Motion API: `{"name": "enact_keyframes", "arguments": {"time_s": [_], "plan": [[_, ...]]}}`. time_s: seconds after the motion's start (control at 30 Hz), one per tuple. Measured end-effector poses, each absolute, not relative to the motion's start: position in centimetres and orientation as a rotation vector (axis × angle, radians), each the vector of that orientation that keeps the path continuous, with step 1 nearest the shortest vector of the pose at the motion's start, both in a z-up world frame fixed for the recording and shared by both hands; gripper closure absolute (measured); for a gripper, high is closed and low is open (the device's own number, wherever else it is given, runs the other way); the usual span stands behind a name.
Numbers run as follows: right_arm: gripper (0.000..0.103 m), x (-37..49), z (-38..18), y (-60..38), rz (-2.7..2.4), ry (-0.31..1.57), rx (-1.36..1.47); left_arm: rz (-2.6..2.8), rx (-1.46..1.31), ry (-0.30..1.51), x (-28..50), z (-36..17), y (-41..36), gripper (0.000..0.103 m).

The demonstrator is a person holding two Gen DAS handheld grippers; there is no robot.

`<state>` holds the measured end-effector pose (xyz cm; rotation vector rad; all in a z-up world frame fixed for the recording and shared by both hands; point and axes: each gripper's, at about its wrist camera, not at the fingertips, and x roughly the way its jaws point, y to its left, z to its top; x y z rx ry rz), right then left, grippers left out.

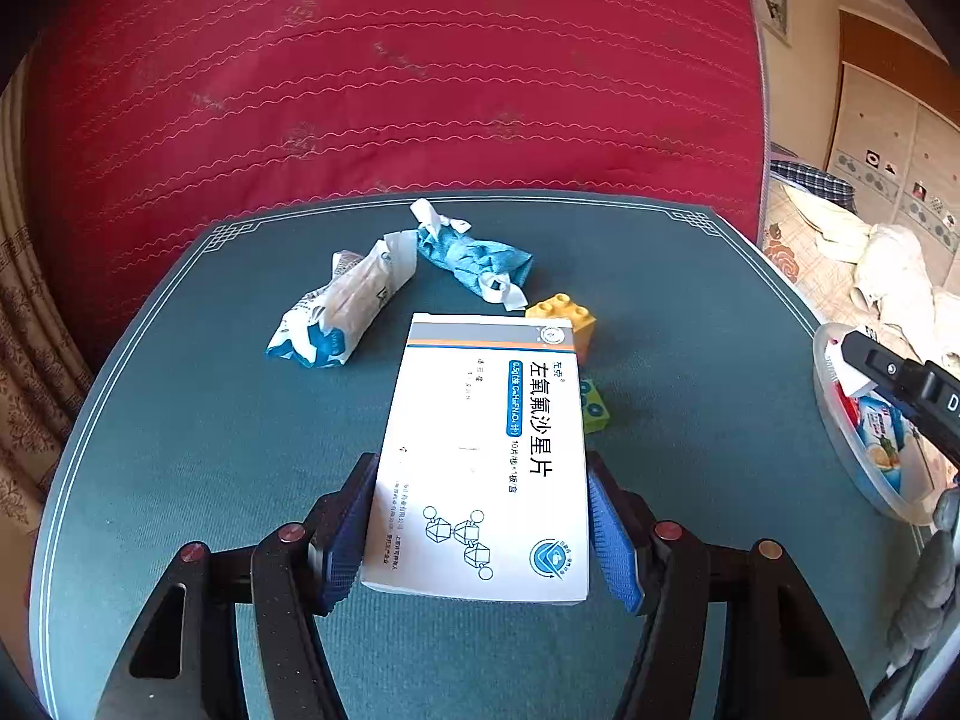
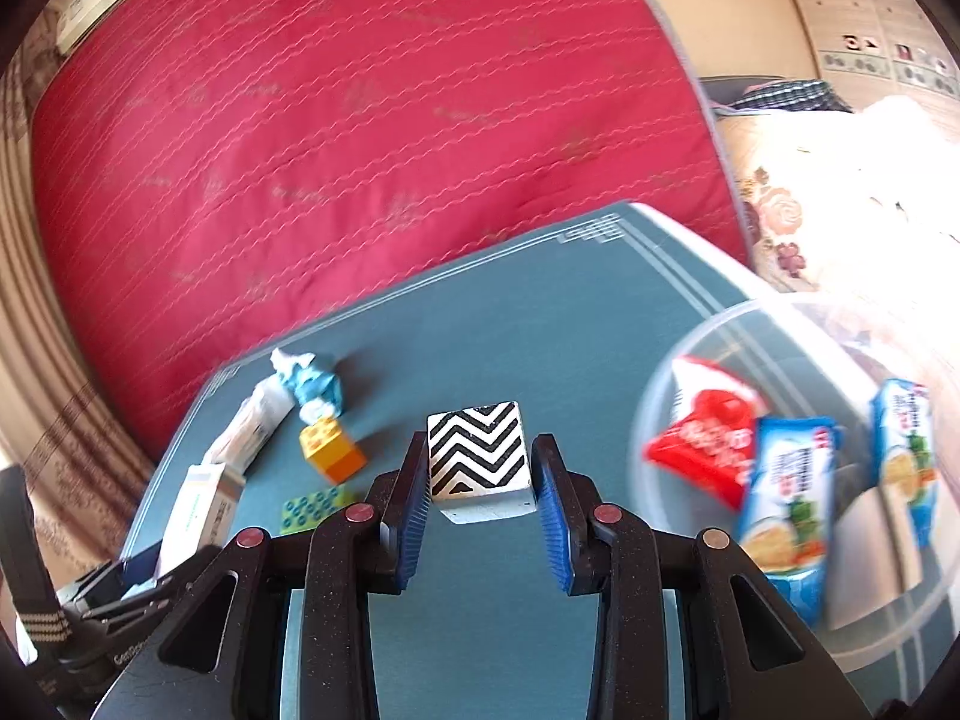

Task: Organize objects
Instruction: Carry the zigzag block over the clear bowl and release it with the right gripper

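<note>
My left gripper (image 1: pixel 483 519) is shut on a white medicine box (image 1: pixel 486 456) with blue print, held above the green table mat (image 1: pixel 180 420). My right gripper (image 2: pixel 480 474) is shut on a black-and-white zigzag block (image 2: pixel 479 453), held over the mat beside a clear plastic bowl (image 2: pixel 708 324). The bowl holds a red snack packet (image 2: pixel 708 438) and blue snack packets (image 2: pixel 786 510). A yellow brick (image 1: pixel 573 315) and a green brick (image 1: pixel 595 405) lie just past the box. The left gripper with its box (image 2: pixel 198 510) shows at lower left in the right wrist view.
Two crumpled wrappers lie on the far mat: a white-blue one (image 1: pixel 342 306) and a blue one (image 1: pixel 474 261). A red quilted mattress (image 1: pixel 390 72) stands behind the table. The bowl (image 1: pixel 840 438) sits at the table's right edge, with a bed beyond.
</note>
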<state>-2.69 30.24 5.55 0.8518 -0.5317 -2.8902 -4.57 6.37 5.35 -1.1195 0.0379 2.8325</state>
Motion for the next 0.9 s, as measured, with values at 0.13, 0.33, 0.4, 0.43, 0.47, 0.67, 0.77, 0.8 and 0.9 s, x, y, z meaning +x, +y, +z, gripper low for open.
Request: {"name": "enact_keyframes", "arguments": {"time_s": [0.13, 0.33, 0.4, 0.43, 0.47, 0.67, 0.77, 0.8, 0.9], "plan": [[0.069, -3.1, 6.1, 33.8, -2.957, -0.612, 0.862, 2.813, -1.109, 0.067, -4.4, 5.5, 7.7, 0.035], [0.069, -4.0, 6.5, 38.2, -3.024, -0.676, 0.91, 2.787, -1.08, 0.105, -4.0, 5.8, 9.5, 0.035], [0.069, -4.4, 6.5, 39.3, -3.038, -0.678, 0.935, 2.777, -1.073, 0.117, -4.0, 5.9, 10.1, 0.035], [0.069, -4.5, 6.5, 39.8, -3.048, -0.679, 0.949, 2.773, -1.071, 0.122, -3.9, 5.9, 10.6, 0.035], [0.068, -4.7, 6.4, 40.2, -3.057, -0.678, 0.966, 2.766, -1.068, 0.128, -3.8, 6.0, 10.9, 0.035], [0.067, -5.4, 5.0, 43.3, -3.065, -0.778, 1.035, 2.732, -1.044, 0.178, -3.7, 6.3, 13.4, 0.035], [0.043, -5.0, 5.1, 44.7, -3.055, -0.869, 1.006, 2.712, -1.027, 0.204, -3.6, 6.6, 14.8, 0.035], [0.042, -4.8, 5.3, 45.0, -3.055, -0.889, 0.987, 2.704, -1.022, 0.214, -3.6, 6.7, 15.3, 0.035], [0.042, -4.2, 6.1, 45.5, -3.071, -0.9, 0.942, 2.675, -1.012, 0.246, -3.5, 6.7, 17.0, 0.035]]}}
